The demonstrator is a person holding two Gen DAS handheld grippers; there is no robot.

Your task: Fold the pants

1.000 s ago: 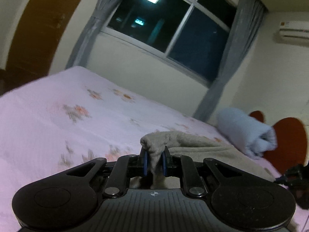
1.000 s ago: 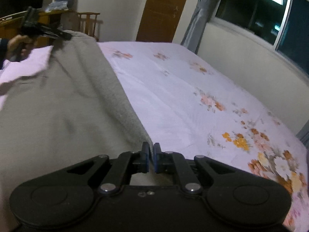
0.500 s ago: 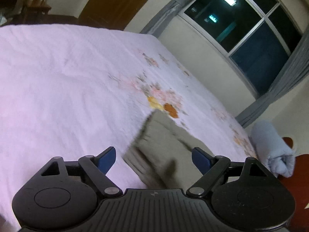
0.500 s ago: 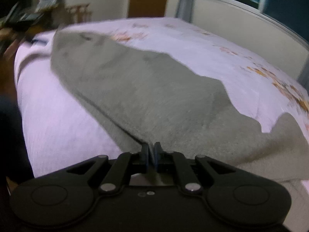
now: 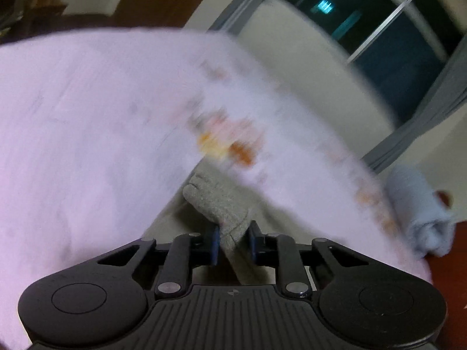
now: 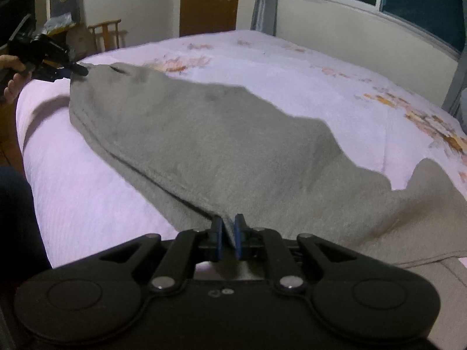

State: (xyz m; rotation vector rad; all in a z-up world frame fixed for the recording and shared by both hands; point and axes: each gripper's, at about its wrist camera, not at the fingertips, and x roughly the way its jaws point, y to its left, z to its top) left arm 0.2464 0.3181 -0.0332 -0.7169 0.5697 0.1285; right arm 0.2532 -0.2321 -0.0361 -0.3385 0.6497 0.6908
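Both tools pinch the grey fleece pants (image 6: pixel 221 145): left tool (image 5: pixel 233 243) apparently on blurred cloth, right tool (image 6: pixel 228 240) at six o'clock. Folding is mid-step; next, carry the gripped edges across the pink floral bed (image 6: pixel 292 73).

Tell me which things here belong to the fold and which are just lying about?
Job:
- grey pants
- left gripper, shut on a pants end
- right gripper, shut on the pants

Lying about:
- rolled blue blanket
- wooden chair
- bed is only the work surface

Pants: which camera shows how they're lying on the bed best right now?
The right wrist view: the grey pants spread across the bed, from the right gripper to the left gripper. The left wrist view is blurred, showing only a bunched edge.
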